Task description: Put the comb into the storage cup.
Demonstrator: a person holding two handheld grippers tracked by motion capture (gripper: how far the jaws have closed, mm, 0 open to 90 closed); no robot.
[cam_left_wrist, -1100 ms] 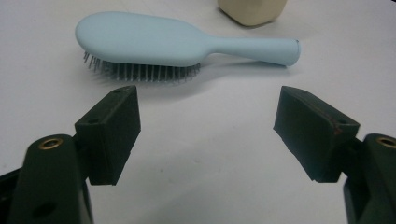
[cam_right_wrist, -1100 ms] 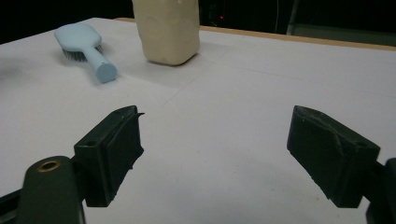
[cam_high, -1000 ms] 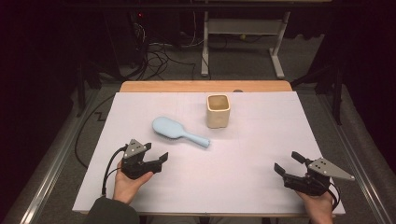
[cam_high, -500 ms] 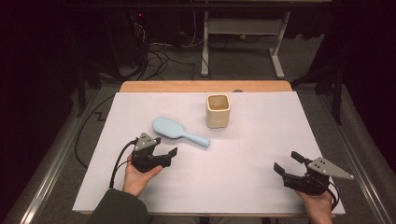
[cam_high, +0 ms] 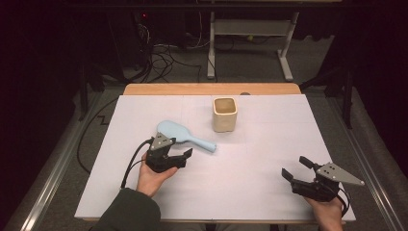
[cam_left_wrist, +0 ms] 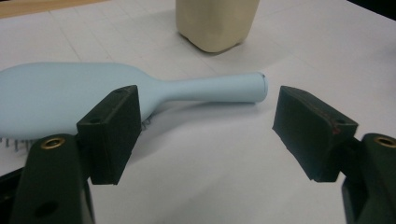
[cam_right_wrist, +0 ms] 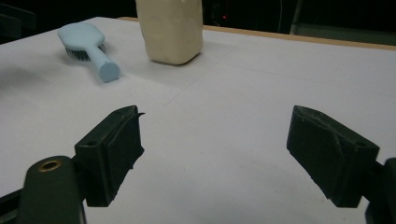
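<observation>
Both pairs of jaws stand wide apart and hold nothing. In the high view, the left gripper [cam_high: 180,155] sits on the white table covering [cam_high: 269,192] just beside the light blue hairbrush [cam_high: 185,136], on the near side of its handle, with the person's left hand [cam_high: 153,177] behind it. The brush's long axis runs slantwise: the oval head lies away from the cream cup [cam_high: 225,114], and the handle end points toward the table's centre, below and to the left of that cup. The right gripper [cam_high: 298,174] rests well apart from the brush, near the front right corner. In the left gripper view, the brush [cam_left_wrist: 93,91] lies crosswise just beyond the spread jaws, head behind the left-hand jaw, handle tip reaching toward the gap's right side, bristles facing down; the cup [cam_left_wrist: 217,21] stands farther back. In the right gripper view, the brush [cam_right_wrist: 86,44] is small and far off to the left of the cup [cam_right_wrist: 170,30], its handle end pointing toward the camera. The left gripper is clearly the nearer; a short push forward would likely bring the handle between its jaws.
</observation>
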